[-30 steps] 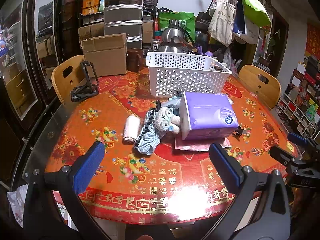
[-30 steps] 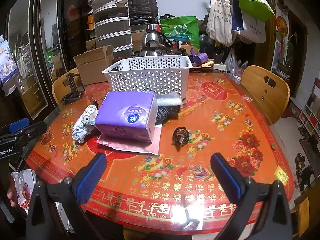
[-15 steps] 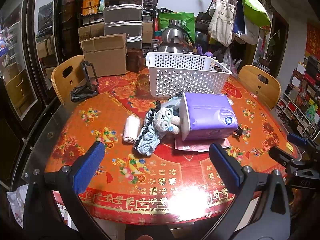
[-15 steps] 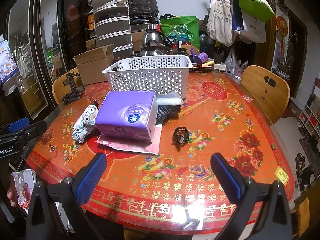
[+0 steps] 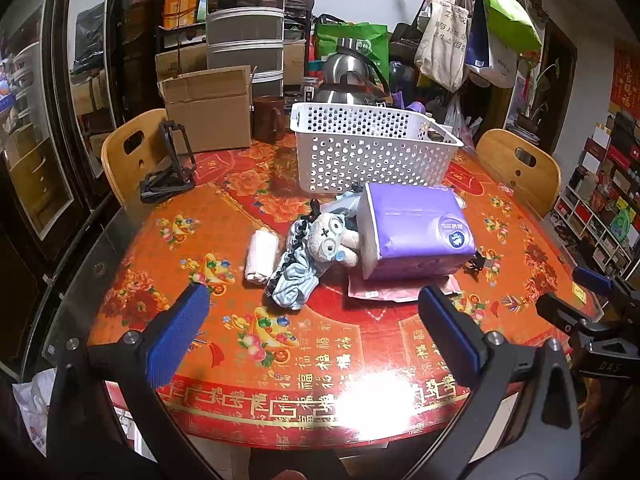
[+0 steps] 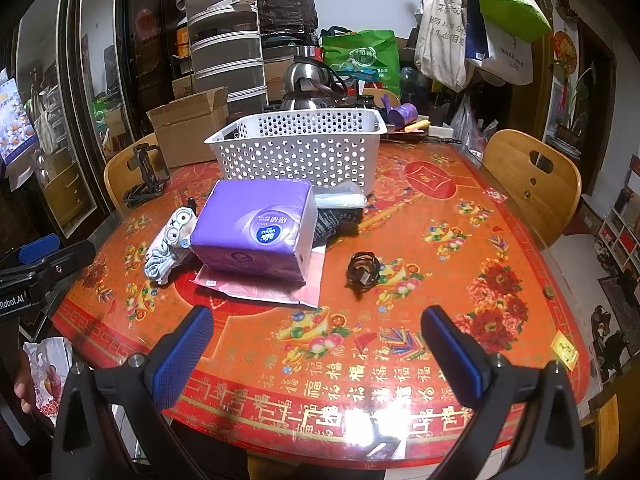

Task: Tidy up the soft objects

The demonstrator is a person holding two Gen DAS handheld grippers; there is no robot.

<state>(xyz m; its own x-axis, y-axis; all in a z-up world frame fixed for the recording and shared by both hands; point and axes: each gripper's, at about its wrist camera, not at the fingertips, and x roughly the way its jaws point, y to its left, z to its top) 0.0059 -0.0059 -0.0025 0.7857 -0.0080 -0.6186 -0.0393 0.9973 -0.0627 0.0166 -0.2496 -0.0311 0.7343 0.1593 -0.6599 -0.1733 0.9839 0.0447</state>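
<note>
A purple tissue pack (image 5: 414,236) (image 6: 256,230) lies on a pink flat packet (image 6: 276,286) mid-table. Left of it are a grey plush toy (image 5: 330,236) (image 6: 180,226), a blue striped cloth (image 5: 294,280) and a white rolled cloth (image 5: 262,254). A clear bag and dark cloth (image 6: 340,208) lie behind the pack. A white perforated basket (image 5: 372,152) (image 6: 300,148) stands behind them. My left gripper (image 5: 312,332) is open and empty above the near table edge. My right gripper (image 6: 316,344) is open and empty, to the right.
A black coiled cable (image 6: 362,270) lies right of the pack. A black phone stand (image 5: 168,172), a cardboard box (image 5: 208,114), a brown mug (image 5: 268,118) and a kettle (image 5: 348,80) sit at the back. Wooden chairs (image 6: 528,184) flank the round table.
</note>
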